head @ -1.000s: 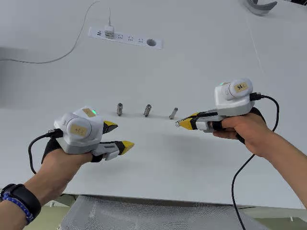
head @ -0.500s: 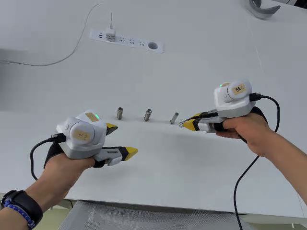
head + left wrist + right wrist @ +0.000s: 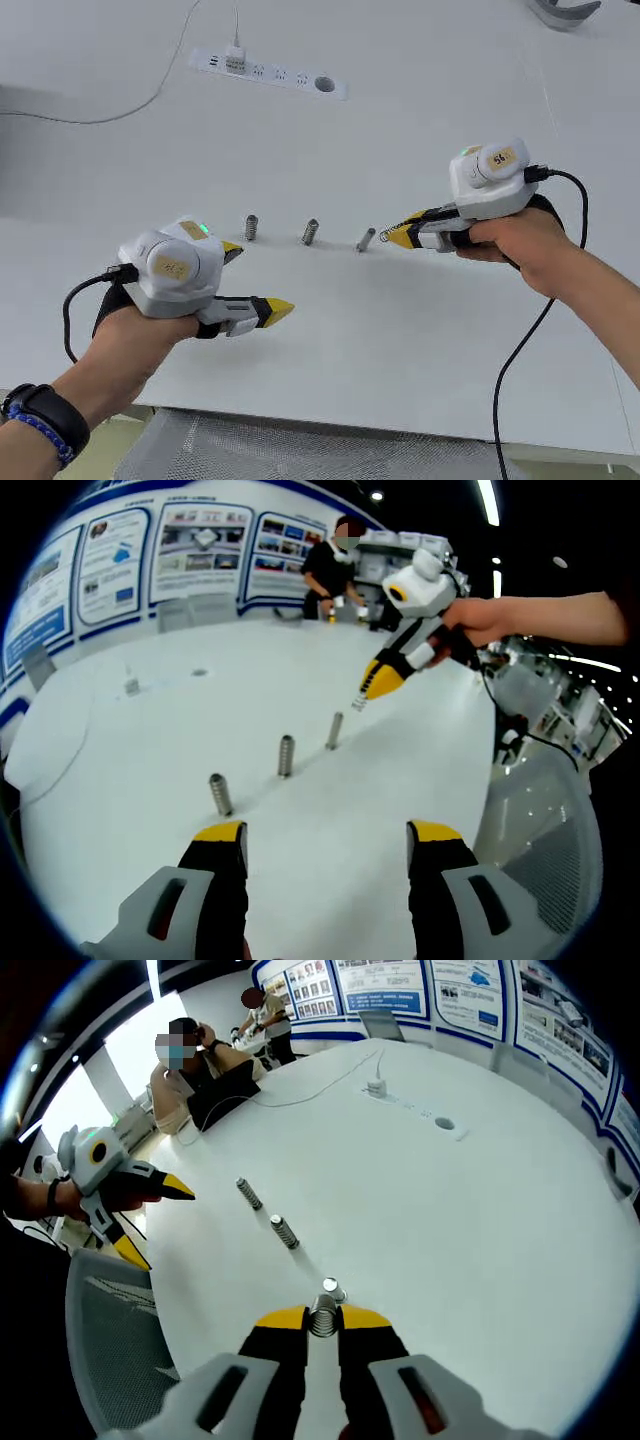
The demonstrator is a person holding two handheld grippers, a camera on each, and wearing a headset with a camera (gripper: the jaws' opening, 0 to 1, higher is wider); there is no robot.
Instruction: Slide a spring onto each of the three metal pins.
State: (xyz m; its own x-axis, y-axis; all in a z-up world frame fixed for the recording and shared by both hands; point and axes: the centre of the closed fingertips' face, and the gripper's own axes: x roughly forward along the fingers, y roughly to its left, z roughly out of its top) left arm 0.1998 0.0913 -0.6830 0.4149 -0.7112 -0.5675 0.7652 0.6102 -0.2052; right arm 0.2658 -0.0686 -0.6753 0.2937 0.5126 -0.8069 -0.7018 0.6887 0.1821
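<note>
Three short metal pins stand in a row on the white table. The left pin (image 3: 251,227) and the middle pin (image 3: 310,231) each wear a spring. The right pin (image 3: 366,239) is bare. My right gripper (image 3: 400,238) is shut on a small spring (image 3: 385,237) that sticks out of its tips, just right of the bare pin's top. In the right gripper view the spring (image 3: 322,1315) sits directly before the pin's top (image 3: 331,1286). My left gripper (image 3: 255,280) hangs open and holds nothing, in front of the left pin.
A white power strip (image 3: 268,73) with a plugged cable lies at the back of the table. A grey mesh chair (image 3: 300,450) sits below the table's front edge. Two people (image 3: 205,1055) sit at the far side.
My right gripper has lifted the spring from below the bare pin to the level of its top. The left gripper has stayed open in about the same place.
</note>
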